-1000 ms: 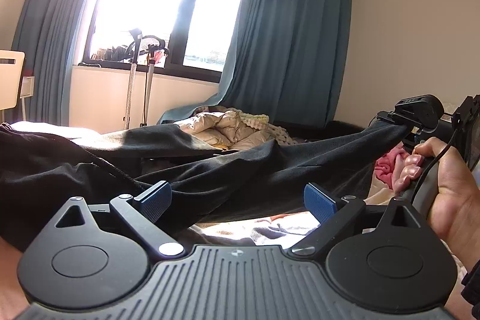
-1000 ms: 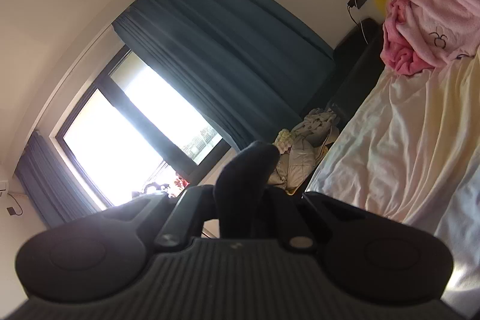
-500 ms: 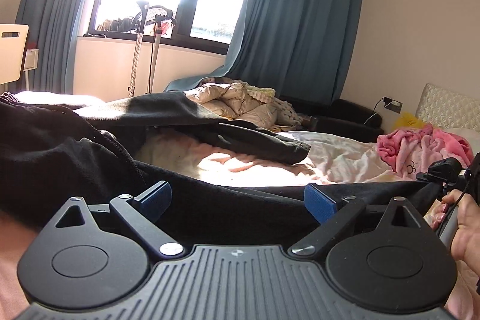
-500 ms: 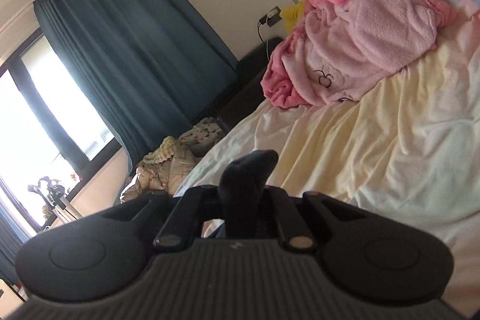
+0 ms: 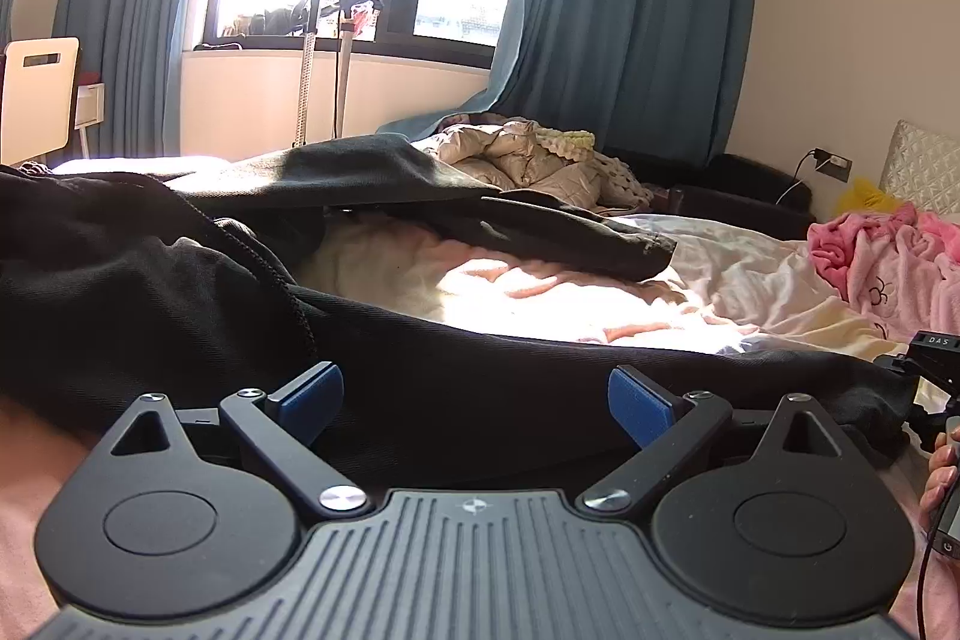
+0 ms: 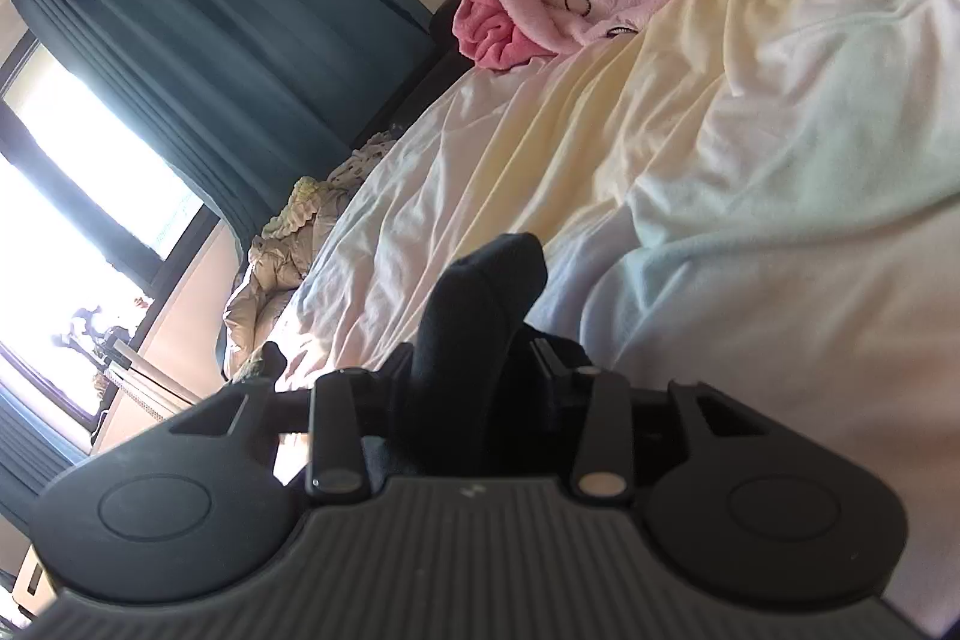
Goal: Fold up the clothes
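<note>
A pair of black trousers (image 5: pixel 150 292) lies spread on the bed. One leg (image 5: pixel 540 382) runs across right in front of my left gripper (image 5: pixel 474 400), which is open, its blue pads apart over the cloth. The other leg (image 5: pixel 540 226) lies farther back. My right gripper (image 6: pixel 474 358) is shut on the hem of the near leg (image 6: pixel 480 292), low over the sheet; it also shows at the right edge of the left wrist view (image 5: pixel 924 370).
The bed has a pale rumpled sheet (image 6: pixel 690 112). A pink fleece garment (image 5: pixel 888 268) lies at the right. A beige puffer jacket (image 5: pixel 522 154) is heaped by the blue curtain (image 5: pixel 624 10). A chair (image 5: pixel 36 94) stands at the far left.
Both grippers have come down. The trouser leg was stretched in the air and now lies on the bed. The right gripper still holds the hem.
</note>
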Demonstrator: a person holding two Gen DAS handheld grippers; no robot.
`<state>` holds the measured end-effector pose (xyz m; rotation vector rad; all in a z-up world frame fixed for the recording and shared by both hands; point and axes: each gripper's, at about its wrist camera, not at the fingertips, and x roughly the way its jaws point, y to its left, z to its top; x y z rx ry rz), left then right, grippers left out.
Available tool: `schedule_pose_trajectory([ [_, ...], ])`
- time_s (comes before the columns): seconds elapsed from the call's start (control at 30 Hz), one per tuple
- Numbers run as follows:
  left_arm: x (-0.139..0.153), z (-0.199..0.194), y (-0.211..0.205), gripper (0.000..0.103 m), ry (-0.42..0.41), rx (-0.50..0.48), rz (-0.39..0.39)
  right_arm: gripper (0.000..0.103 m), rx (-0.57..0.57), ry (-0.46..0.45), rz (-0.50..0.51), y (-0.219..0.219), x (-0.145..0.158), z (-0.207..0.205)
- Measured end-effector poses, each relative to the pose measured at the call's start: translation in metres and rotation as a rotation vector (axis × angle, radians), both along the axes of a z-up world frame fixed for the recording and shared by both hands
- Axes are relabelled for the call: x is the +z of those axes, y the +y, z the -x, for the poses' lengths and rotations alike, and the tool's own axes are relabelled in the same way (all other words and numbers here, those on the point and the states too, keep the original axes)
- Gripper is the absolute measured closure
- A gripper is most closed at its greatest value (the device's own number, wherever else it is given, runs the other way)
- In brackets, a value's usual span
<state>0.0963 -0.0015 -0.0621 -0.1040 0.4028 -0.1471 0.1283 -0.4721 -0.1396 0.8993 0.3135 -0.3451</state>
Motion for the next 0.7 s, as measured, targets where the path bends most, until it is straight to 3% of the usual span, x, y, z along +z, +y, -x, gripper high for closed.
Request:
schedule_pose_trajectory([
  [0.07, 0.004, 0.004, 0.005, 0.007, -0.005, 0.012, 0.011, 0.044, 0.018, 0.013, 0.004, 0.010, 0.010, 0.013],
  [0.4, 0.047, 0.044, 0.065, 0.007, -0.013, 0.110, 0.160, 0.043, 0.157, 0.010, -0.095, 0.069, 0.048, 0.091],
  [0.5, 0.063, 0.053, 0.086, 0.007, -0.013, 0.157, 0.162, 0.042, 0.183, 0.013, -0.099, 0.077, 0.053, 0.102],
  [0.7, 0.083, 0.064, 0.140, 0.007, 0.023, 0.232, 0.242, 0.042, 0.243, 0.006, -0.099, 0.086, 0.055, 0.099],
])
